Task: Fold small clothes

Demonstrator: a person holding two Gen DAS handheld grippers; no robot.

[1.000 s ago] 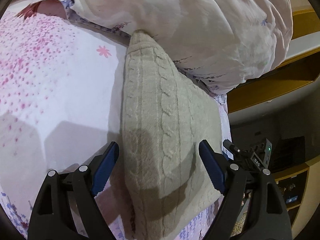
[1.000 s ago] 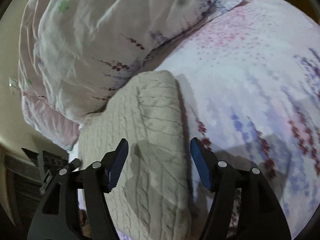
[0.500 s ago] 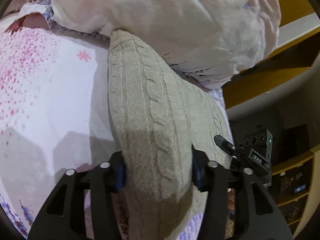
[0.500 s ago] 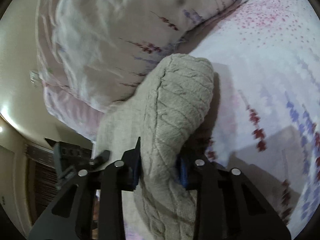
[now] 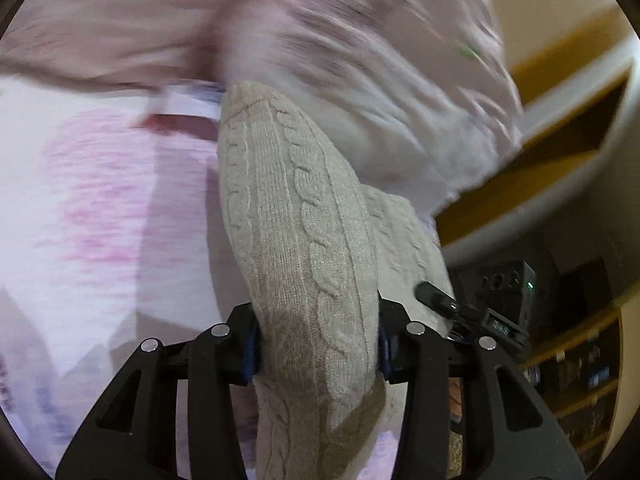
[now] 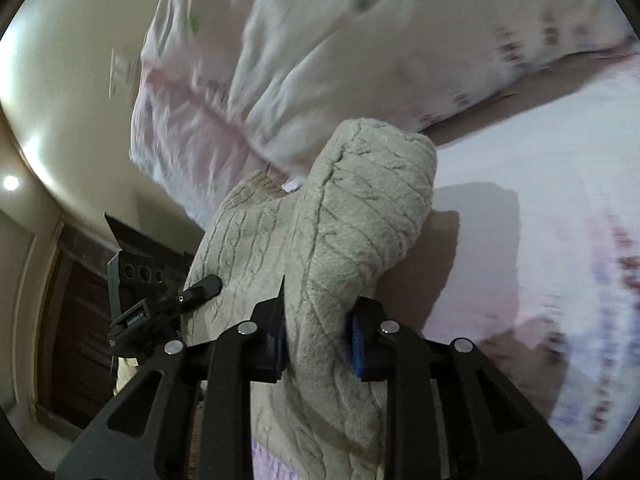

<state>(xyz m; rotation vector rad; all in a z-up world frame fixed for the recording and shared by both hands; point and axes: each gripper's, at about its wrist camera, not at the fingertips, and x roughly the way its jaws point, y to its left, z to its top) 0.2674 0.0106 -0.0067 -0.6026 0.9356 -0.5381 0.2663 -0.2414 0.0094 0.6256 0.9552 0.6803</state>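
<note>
A beige cable-knit garment (image 5: 296, 216) lies on a floral bedsheet (image 5: 92, 200). My left gripper (image 5: 318, 344) is shut on one bunched edge of it and holds that edge raised. My right gripper (image 6: 318, 340) is shut on another bunched part of the same garment (image 6: 360, 216), lifted off the sheet (image 6: 540, 200). Each wrist view shows the other gripper beside the knit: the right one in the left wrist view (image 5: 472, 308), the left one in the right wrist view (image 6: 160, 304).
A crumpled white floral duvet (image 5: 360, 52) is heaped just behind the garment, also in the right wrist view (image 6: 320, 52). Wooden shelving (image 5: 568, 120) and a dark cabinet (image 6: 80, 320) stand beyond the bed's edge.
Both grippers were open over the flat garment a second ago. They closed on its folds and now lift it, with the views tilting up and blurring.
</note>
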